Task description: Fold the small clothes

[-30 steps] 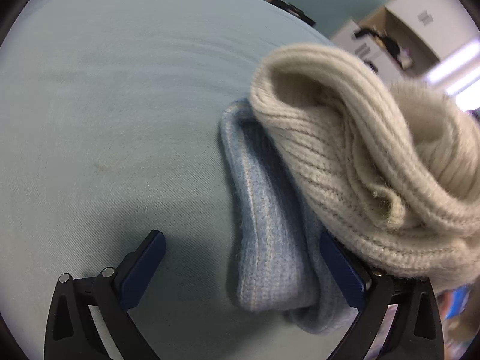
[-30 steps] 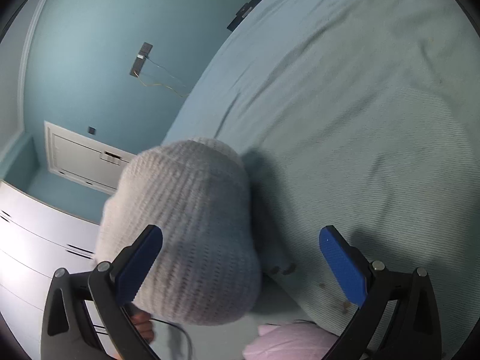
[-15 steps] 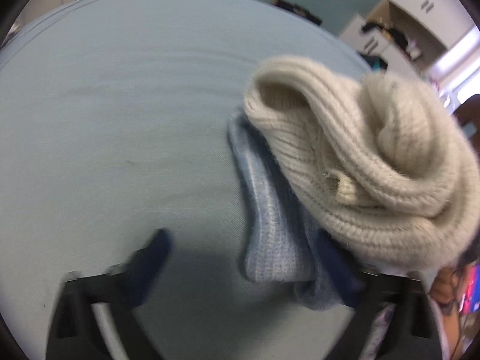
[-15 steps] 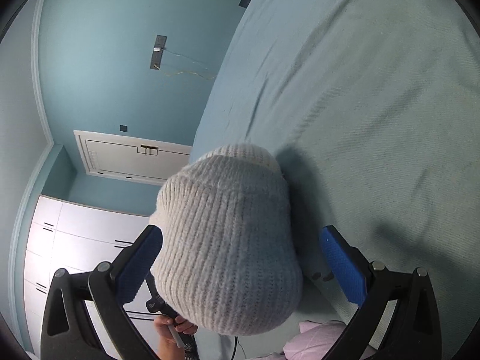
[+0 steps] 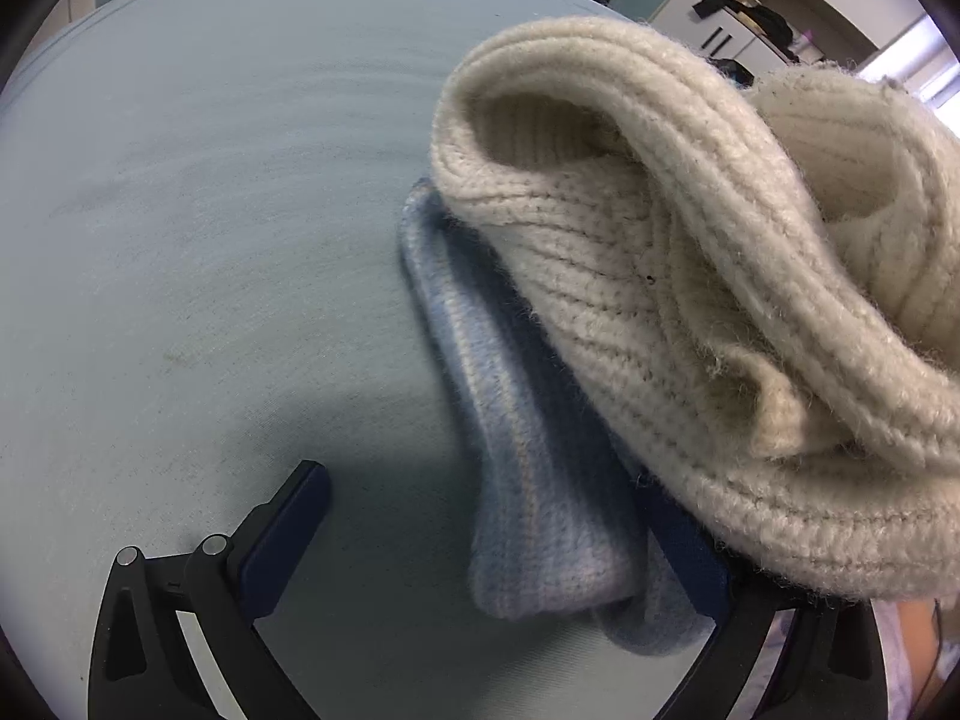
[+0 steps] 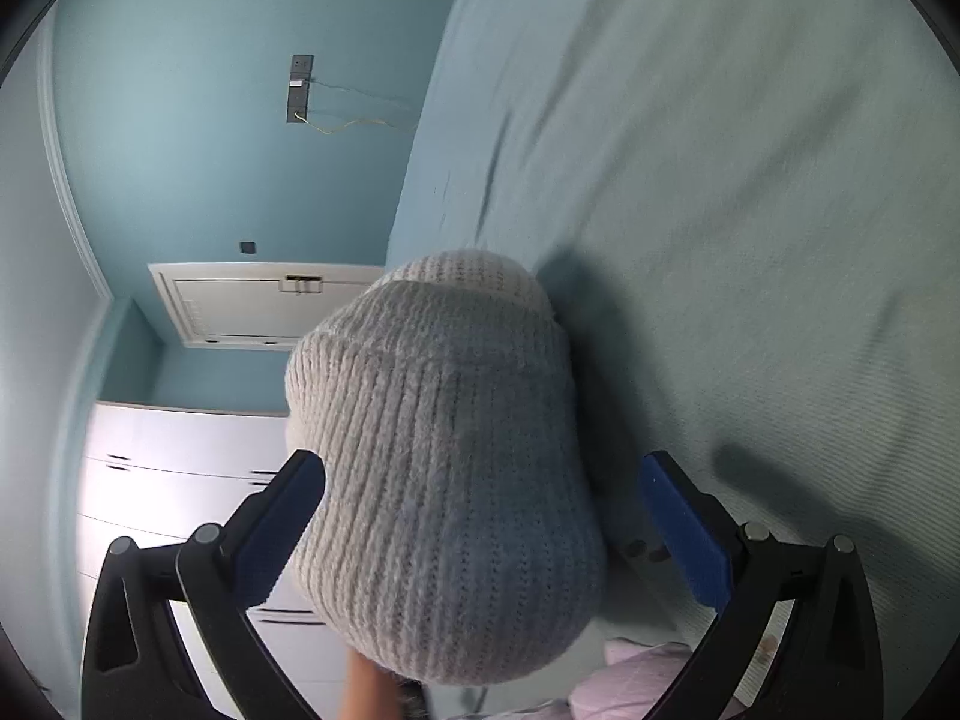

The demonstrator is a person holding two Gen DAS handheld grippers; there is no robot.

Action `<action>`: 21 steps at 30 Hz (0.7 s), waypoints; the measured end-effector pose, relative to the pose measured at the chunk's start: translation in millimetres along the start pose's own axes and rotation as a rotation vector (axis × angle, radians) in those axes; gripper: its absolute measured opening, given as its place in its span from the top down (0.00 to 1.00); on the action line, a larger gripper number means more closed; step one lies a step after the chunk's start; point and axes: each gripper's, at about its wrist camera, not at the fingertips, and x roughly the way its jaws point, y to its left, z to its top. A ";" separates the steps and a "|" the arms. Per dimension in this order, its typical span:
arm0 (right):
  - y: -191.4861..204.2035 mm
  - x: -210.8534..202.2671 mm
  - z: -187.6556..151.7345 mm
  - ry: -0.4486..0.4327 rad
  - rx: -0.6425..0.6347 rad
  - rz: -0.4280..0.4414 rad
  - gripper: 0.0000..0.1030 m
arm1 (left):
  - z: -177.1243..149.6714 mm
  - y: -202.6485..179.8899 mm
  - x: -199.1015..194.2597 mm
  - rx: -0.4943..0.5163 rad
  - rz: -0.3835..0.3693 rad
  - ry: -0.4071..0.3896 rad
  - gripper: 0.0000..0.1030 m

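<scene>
the left tool (image 5: 480, 546) gaped over the blue knit (image 5: 540, 516), the cream beanie (image 5: 690, 312) draped on its right finger, while the right tool (image 6: 480, 540), likewise released, straddled it for smoothing.

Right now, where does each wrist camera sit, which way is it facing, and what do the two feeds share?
Left wrist: on the left gripper, looking down over the light blue bed sheet at a cream knit hat lying on a blue knit piece; both blue-padded fingers show, spread apart.
Right wrist: on the right gripper, tilted toward the bed edge, teal wall and white drawers; the hat sits between its spread fingers.
Shared: the hat and the sheet.
</scene>
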 end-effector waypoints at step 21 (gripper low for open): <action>-1.0 21.1 -4.9 0.179 -0.002 0.046 0.01 | 28.5 9.9 -103.4 -0.037 -0.113 -0.125 0.00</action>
